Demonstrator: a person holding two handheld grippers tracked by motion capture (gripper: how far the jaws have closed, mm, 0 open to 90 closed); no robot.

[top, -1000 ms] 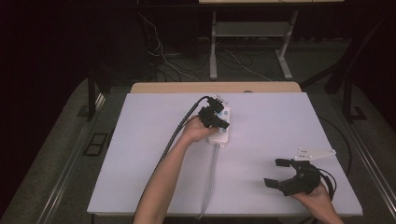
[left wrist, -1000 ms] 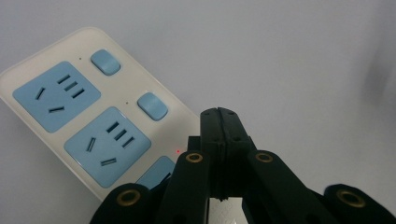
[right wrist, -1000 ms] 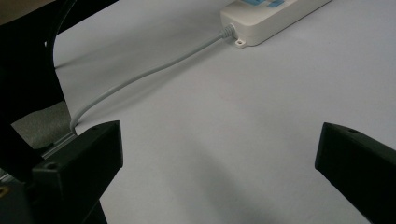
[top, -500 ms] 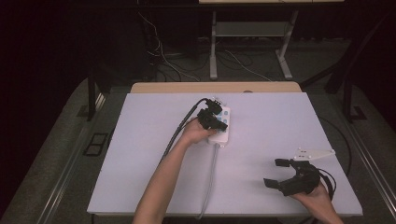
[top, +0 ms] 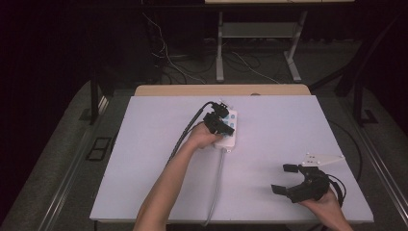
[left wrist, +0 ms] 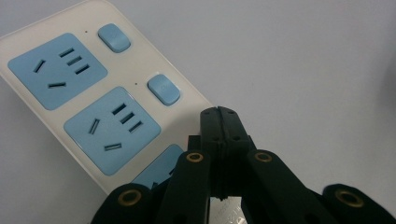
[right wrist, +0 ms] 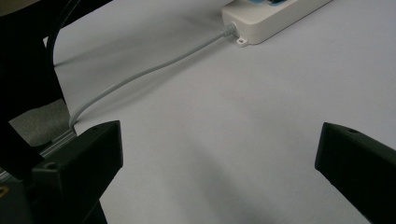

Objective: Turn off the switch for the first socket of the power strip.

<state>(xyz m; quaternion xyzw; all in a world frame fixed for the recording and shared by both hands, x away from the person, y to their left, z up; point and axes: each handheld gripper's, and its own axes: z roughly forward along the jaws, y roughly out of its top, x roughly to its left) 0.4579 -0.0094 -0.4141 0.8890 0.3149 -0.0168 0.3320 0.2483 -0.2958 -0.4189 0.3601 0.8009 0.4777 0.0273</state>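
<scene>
Your left tool (top: 217, 121) has its jaws pressed together, with nothing between them, and it sits over the near end of the white power strip (top: 227, 130). The power strip lies flat in the middle of the table (top: 144, 144). Your right tool (top: 287, 179) is spread wide, well apart from the strip, near the table's right corner.

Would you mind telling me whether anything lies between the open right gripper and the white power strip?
Nothing solid blocks it. Bare table lies between the right gripper and the power strip; its grey cord runs toward the table's near edge.
</scene>
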